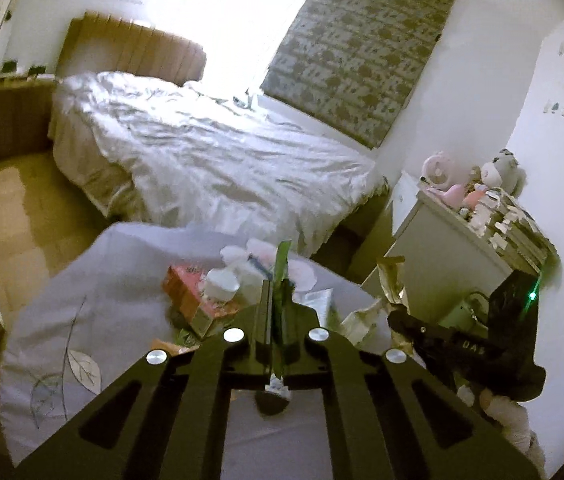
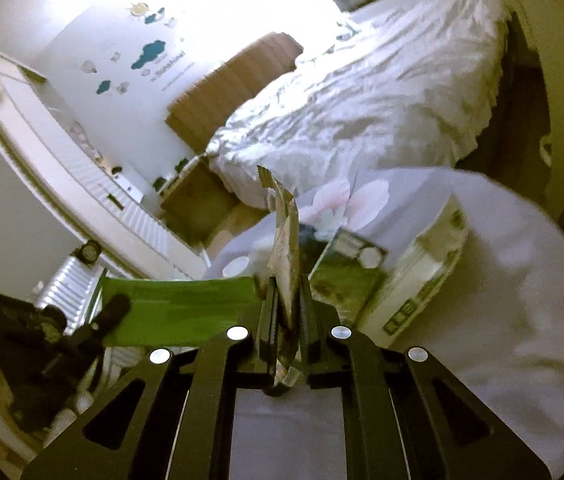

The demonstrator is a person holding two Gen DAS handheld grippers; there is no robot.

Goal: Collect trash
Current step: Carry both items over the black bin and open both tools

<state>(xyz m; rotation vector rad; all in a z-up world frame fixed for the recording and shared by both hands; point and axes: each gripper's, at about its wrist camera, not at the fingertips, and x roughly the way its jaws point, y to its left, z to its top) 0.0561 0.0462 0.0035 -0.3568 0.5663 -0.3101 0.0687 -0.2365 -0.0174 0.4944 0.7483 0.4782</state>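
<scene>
A flat green wrapper point(image 1: 282, 280) is clamped edge-on in the closed left gripper point(image 1: 276, 292); a crumpled tan wrapper point(image 2: 284, 248) is pinched upright in the closed right gripper point(image 2: 286, 292)

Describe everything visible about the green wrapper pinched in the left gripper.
The green wrapper is a thin, flat, glossy piece, seemingly plastic film. From the left wrist view it shows edge-on, standing upright between the shut fingers of the left gripper, its top poking past the fingertips and a whitish end hanging behind them. From the right wrist view its broad bright green face shows as a wide band. It is raised above the trash on the pale bedspread; only the fingers visibly touch it.
</scene>
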